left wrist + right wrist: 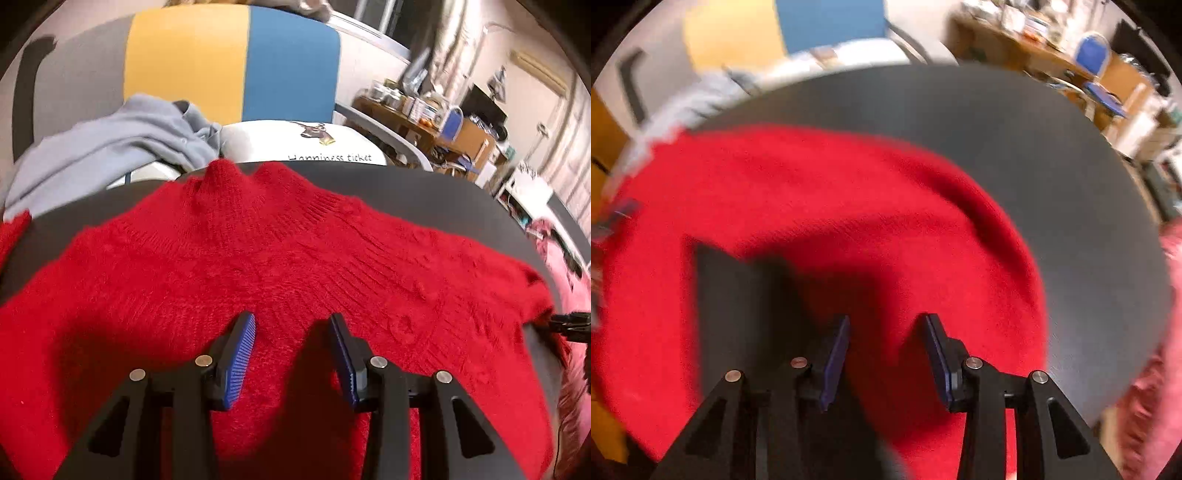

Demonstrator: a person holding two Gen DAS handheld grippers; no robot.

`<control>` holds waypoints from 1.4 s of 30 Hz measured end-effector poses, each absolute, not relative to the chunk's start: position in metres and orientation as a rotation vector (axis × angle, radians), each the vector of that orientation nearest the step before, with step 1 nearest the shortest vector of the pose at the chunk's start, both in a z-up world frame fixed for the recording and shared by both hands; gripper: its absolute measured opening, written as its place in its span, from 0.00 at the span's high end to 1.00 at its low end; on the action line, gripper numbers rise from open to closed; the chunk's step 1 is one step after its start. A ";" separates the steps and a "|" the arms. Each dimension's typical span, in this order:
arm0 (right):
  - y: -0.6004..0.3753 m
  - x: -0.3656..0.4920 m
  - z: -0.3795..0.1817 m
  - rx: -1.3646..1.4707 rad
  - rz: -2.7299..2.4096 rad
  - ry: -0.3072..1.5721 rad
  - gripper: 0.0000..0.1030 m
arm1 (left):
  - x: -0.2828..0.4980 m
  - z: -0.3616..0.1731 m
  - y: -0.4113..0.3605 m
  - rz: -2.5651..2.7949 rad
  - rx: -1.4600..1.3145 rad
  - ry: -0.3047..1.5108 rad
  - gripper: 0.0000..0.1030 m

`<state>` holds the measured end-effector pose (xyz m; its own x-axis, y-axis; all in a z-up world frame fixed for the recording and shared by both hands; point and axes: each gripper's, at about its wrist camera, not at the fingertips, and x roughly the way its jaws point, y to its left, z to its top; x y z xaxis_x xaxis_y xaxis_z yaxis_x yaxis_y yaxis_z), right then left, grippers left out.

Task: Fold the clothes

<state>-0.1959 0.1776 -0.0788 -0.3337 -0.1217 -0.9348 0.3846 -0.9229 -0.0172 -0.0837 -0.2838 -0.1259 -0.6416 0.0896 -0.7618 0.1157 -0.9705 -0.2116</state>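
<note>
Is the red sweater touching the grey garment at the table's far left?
Cannot tell: in the left wrist view, dark table separates the red sweater and grey garment except at the blurred left edge.

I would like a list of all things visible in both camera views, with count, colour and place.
sweater: one, red, spread on the table
table: one, dark grey, under the sweater
grey garment: one, light grey, beyond the table's far left edge
pink garment: one, pink, at the table's right edge
white cushion: one, printed, beyond the far edge
chair back: one, yellow and blue, behind
left gripper: open, over the sweater
right gripper: open, over the sweater
</note>
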 end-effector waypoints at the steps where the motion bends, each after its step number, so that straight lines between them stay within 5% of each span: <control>1: 0.189 -0.200 -0.081 1.591 -2.353 0.352 0.58 | -0.085 -0.127 -0.282 -2.803 1.322 0.372 0.60; 4: 0.216 -0.225 -0.082 1.594 -2.487 0.525 0.43 | -0.085 -0.125 -0.275 -2.796 1.316 0.355 0.59; 11: 0.196 -0.244 -0.036 1.518 -2.514 0.550 0.43 | -0.040 -0.103 -0.327 -2.797 1.189 0.554 0.59; 17: 0.064 -0.234 0.001 1.165 -2.285 0.377 0.29 | -0.030 -0.096 -0.381 -2.706 1.097 0.586 0.59; 25: -0.149 -0.216 -0.072 1.109 -1.876 0.322 0.29 | -0.032 -0.131 -0.421 -2.574 1.115 0.530 0.59; 42: -0.197 -0.218 -0.101 0.971 -2.028 0.388 0.10 | -0.032 -0.115 -0.437 -2.510 1.047 0.558 0.61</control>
